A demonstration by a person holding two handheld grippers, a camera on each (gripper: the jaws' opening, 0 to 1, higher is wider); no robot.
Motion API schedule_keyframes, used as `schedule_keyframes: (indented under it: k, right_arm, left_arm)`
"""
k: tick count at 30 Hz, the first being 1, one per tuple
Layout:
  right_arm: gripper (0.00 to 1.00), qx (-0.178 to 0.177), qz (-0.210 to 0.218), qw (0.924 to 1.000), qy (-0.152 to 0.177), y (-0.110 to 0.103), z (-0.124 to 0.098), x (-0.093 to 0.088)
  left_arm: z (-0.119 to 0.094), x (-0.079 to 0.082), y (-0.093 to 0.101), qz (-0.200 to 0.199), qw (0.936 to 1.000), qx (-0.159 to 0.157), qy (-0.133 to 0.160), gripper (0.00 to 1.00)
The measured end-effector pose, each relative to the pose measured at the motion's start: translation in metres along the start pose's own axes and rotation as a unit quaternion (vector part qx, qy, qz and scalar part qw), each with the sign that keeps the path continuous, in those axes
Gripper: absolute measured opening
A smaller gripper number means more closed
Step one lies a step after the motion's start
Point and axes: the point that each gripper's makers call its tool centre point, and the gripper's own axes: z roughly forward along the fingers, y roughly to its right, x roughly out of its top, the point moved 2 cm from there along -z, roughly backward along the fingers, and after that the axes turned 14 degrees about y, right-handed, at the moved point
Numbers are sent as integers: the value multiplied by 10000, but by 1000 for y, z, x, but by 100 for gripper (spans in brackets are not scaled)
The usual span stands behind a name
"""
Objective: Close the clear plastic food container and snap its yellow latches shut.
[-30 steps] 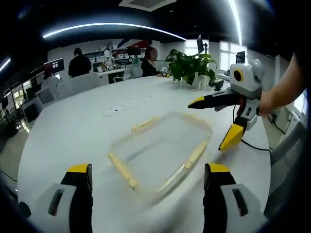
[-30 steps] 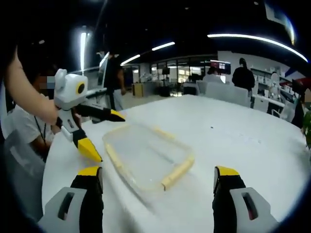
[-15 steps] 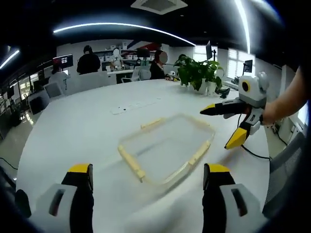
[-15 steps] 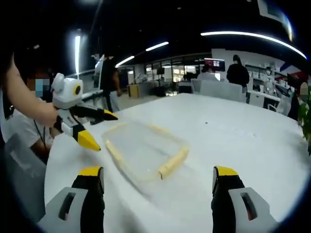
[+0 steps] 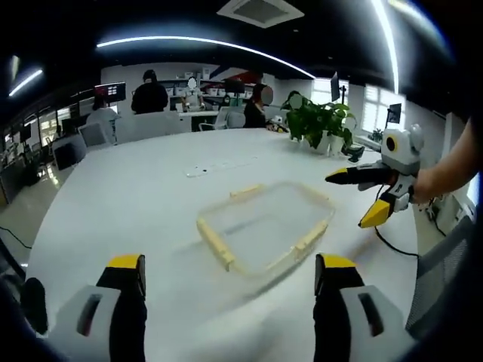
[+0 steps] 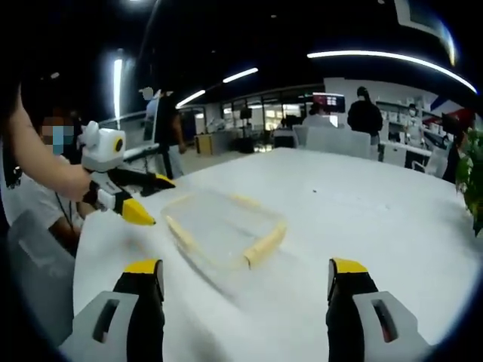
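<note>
— Both grippers, how do they stand?
— Left gripper [image 5: 226, 275] has its jaws spread wide, nothing between them. Right gripper [image 6: 245, 279] likewise, spread and holding nothing.
— And the clear plastic food container [image 5: 266, 230]?
— Flat on the white table [image 5: 121, 196], ahead of both grippers, touched by neither. Its yellow latches [image 5: 216, 243] run along the edges; whether they are snapped down I cannot tell, the picture is blurred.
— Anything else?
— Potted plant [image 5: 317, 121] at the table's far edge.
</note>
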Motion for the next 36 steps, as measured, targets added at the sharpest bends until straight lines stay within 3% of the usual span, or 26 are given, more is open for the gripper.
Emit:
schedule_keyframes:
  k: [18, 36]
  right_arm:
    - [90, -58, 153, 9999, -44, -8, -21, -5]
    - [90, -201, 379, 9991, -56, -14, -39, -13]
  left_arm:
    - [-28, -1, 1, -167, 9997, 173, 42, 90]
    - [-55, -16, 5, -536, 9975, 451, 64, 89]
